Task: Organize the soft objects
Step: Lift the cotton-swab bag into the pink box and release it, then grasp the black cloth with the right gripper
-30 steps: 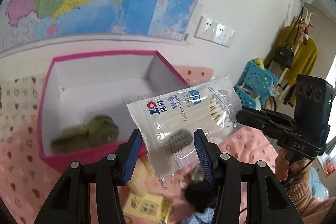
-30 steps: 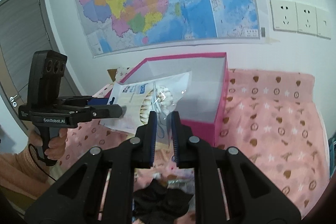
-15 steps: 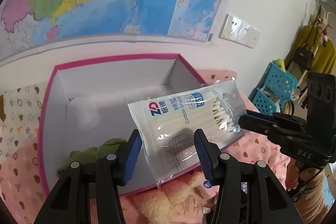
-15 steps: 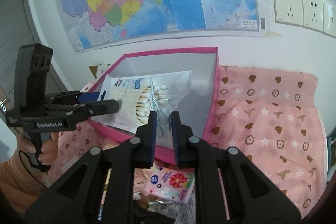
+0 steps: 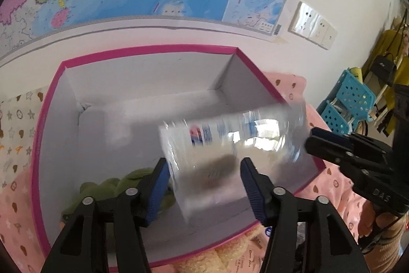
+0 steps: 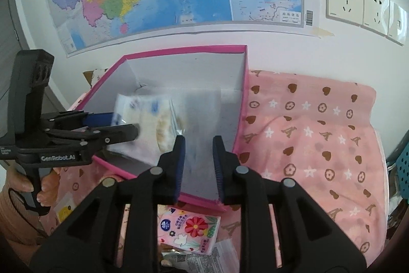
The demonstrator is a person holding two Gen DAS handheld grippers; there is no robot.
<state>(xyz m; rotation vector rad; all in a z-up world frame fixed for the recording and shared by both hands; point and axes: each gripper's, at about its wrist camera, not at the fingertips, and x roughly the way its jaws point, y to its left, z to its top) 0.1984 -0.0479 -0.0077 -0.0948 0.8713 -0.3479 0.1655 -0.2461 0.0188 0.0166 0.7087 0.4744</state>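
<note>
A clear bag of cotton swabs (image 5: 230, 152) is blurred in mid-air over the open pink box (image 5: 143, 50), free of both grippers; it also shows in the right wrist view (image 6: 153, 124). My left gripper (image 5: 204, 186) is open, its fingers on either side of the bag without touching it. My right gripper (image 6: 198, 160) is open at the box's near right corner (image 6: 245, 99). A green plush toy (image 5: 112, 186) lies on the box floor.
A pink tissue pack with a red flower (image 6: 189, 229) and a crinkly wrapper lie in front of the box on the pink patterned blanket (image 6: 319, 134). A yellow plush (image 5: 230, 255) sits below the box. A wall map and sockets are behind. Blue baskets (image 5: 347, 101) stand at the right.
My right gripper has opened and let go of the swab bag, which now drops blurred into the box. Both grippers have moved closer over the box.
</note>
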